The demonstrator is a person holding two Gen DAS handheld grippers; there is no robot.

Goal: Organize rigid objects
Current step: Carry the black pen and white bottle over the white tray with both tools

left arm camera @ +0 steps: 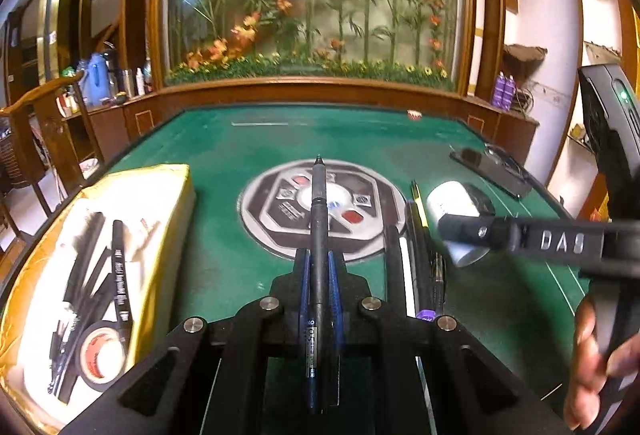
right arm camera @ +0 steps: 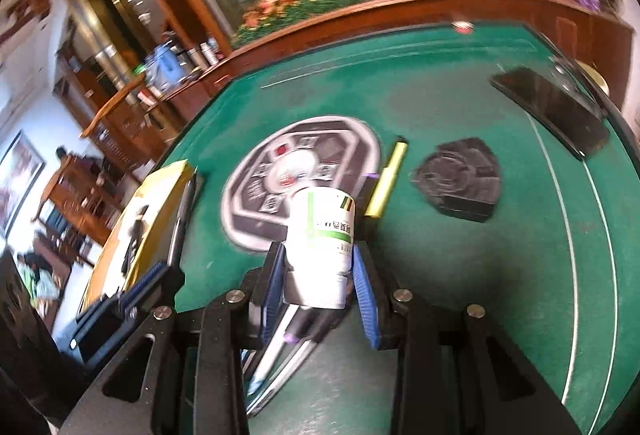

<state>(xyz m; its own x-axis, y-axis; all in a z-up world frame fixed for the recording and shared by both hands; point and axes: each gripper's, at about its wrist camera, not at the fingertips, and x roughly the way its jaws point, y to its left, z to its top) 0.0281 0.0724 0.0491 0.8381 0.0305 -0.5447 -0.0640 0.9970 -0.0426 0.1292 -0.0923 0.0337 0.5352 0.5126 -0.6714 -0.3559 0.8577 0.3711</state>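
Green felt (left arm camera: pixel 224 255) covered a wood-edged table, with a round grey control panel (left arm camera: pixel 280 211) at its centre. Nearest, the left claw (left arm camera: pixel 319 271) was pressed together on a black pen (left arm camera: pixel 319 219) that pointed forward over the panel. Left of that claw sat a yellow box (left arm camera: pixel 172 203) holding pens and a tape roll (left arm camera: pixel 102 355). To its right, loose pens (left arm camera: pixel 420 255) lay on the felt. The right claw (right arm camera: pixel 318 275) pinched a white bottle (right arm camera: pixel 320 235) above the felt, with a yellow marker (right arm camera: pixel 386 183) just right of it. Farther right lay a dark pouch (right arm camera: pixel 460 179), and beyond it a phone (right arm camera: pixel 552 111). Behind the table stood a flower display (left arm camera: pixel 312 7).
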